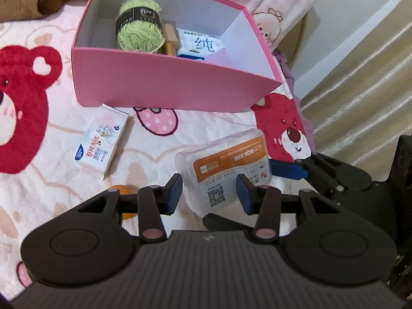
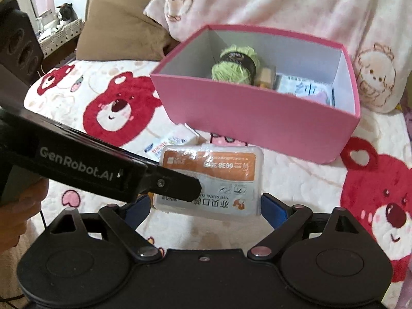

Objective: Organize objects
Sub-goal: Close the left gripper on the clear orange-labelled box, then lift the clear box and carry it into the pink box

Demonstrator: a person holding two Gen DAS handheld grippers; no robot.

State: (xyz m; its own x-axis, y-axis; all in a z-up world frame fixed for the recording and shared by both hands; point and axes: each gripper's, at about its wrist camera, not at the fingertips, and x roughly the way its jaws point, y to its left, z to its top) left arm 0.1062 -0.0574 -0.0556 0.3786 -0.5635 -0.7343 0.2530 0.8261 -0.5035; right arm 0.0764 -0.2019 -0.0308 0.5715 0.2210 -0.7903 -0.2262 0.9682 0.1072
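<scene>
A clear plastic box with an orange label (image 1: 226,162) (image 2: 213,177) hangs a little above the bear-print blanket. My right gripper (image 2: 206,206) is spread wide and shut on its two ends; its blue pad (image 1: 288,170) shows in the left wrist view. My left gripper (image 1: 209,193) is shut on the box's near corner, with one finger (image 2: 175,186) lying across the label. Behind stands the open pink box (image 1: 167,77) (image 2: 257,113), holding green yarn (image 1: 139,25) (image 2: 234,64), a wooden piece (image 1: 171,38) and a white pack (image 1: 200,43).
A small tissue pack (image 1: 103,141) (image 2: 170,141) lies on the blanket in front of the pink box, and an orange ball (image 1: 123,190) sits under my left gripper. A brown pillow (image 2: 121,25) lies at the back left. The bed's edge and a curtain (image 1: 360,90) are to the right.
</scene>
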